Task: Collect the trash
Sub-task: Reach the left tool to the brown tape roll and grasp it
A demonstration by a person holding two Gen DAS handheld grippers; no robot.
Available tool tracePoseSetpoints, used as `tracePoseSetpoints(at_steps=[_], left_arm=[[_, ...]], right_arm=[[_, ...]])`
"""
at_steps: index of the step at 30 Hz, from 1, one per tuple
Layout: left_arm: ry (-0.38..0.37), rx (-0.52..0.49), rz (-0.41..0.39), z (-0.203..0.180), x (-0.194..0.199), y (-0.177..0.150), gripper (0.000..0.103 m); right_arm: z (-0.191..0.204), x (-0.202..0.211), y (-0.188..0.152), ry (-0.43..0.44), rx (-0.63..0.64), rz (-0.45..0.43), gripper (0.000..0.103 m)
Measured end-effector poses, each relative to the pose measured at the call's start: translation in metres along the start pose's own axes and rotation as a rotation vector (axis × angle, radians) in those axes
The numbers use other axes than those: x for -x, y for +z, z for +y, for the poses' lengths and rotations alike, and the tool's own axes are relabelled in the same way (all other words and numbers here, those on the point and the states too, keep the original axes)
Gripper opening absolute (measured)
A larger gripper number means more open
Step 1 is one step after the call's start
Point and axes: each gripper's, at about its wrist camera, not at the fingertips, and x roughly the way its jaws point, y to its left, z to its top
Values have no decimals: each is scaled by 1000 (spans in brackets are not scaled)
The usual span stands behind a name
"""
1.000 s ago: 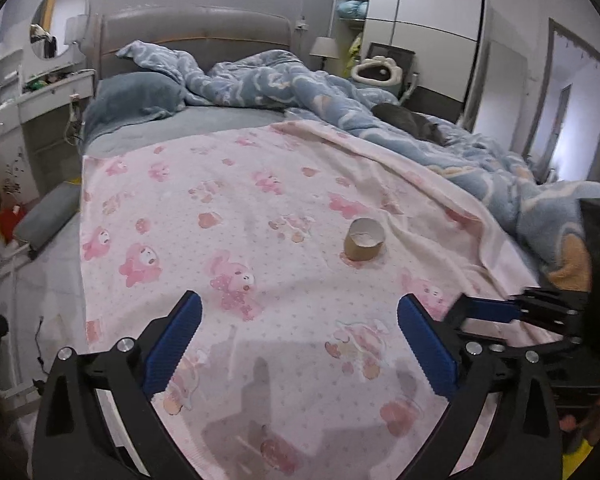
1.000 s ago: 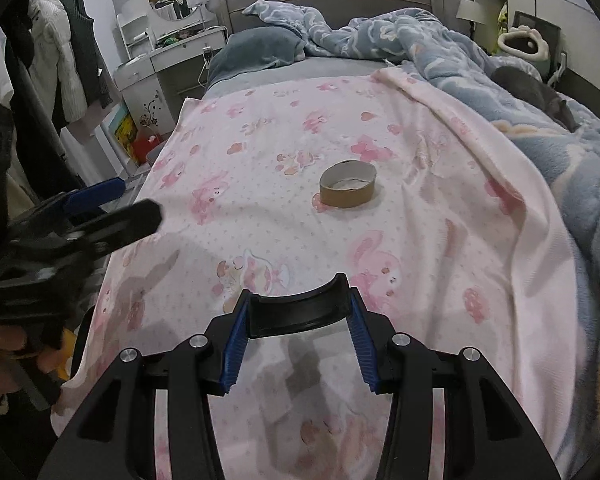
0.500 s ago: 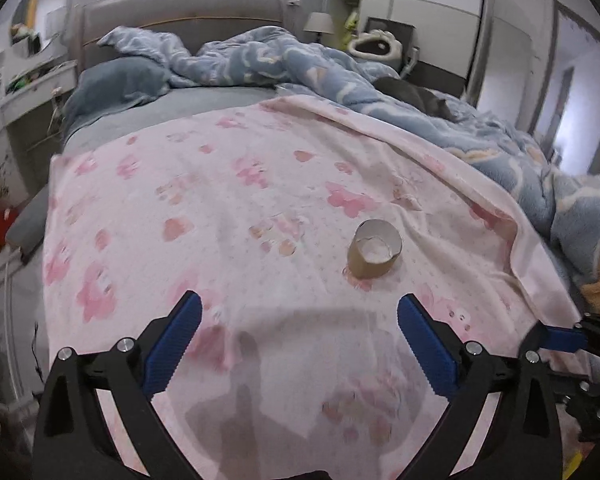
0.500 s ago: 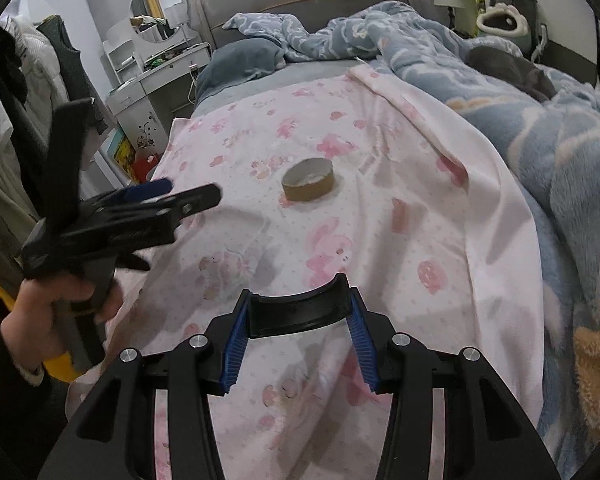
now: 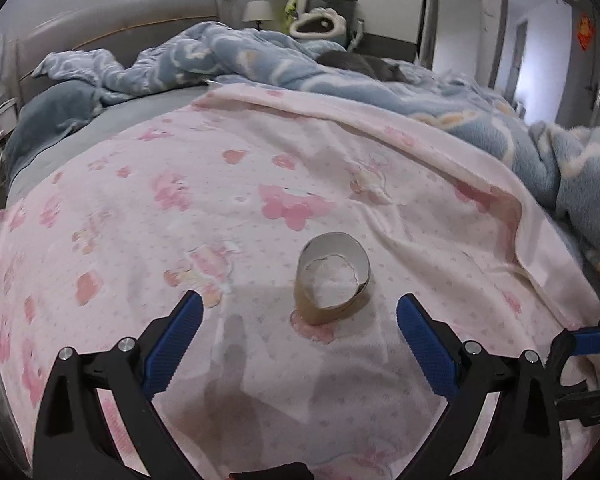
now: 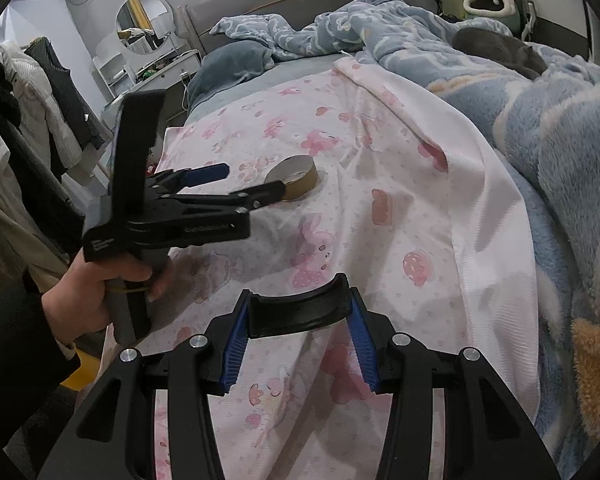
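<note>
Roll [image 5: 333, 279] — between open left tongs [image 5: 299, 334].

No text can be read with certainty. The left tongs [image 6: 252, 184], at left of centre in the right wrist view, carry small pale lettering on the black body and a white label near the handle, both too blurred to make out.

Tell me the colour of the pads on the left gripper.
Blue pads, clearest in the left wrist view.
</note>
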Motion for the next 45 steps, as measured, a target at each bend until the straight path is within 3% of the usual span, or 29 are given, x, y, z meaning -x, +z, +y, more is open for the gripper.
tracePoseSetpoints(at_steps=[5, 7, 8, 13, 16, 19, 30, 40, 45], left_arm=[[4, -5, 24, -2, -17, 6, 98], [-4, -9, 33, -4, -22, 8, 91], [-9, -15, 41, -5, -24, 9, 82], [-15, -28, 71, -13, -36, 11, 72], [1, -13, 84, -13, -42, 13, 55], [10, -14, 91, -16, -44, 14, 44], [56, 23, 94, -24, -22, 10, 41], [129, 59, 123, -19, 39, -11, 41], [153, 123, 121, -6, 75, -32, 41]], right_arm=[[-4, 0, -1, 2, -3, 4, 48], [-5, 1, -1, 12, -6, 7, 48], [-5, 1, -1, 14, -5, 9, 48], [-8, 5, -3, 19, -5, 10, 48], [-11, 9, -3, 23, -11, 7, 48], [-12, 14, -2, 15, -9, 5, 48], [-12, 25, 9, 22, -8, 7, 48], [-1, 25, 9, 45, 18, 32, 48], [11, 32, 8, 62, 37, 21, 48]])
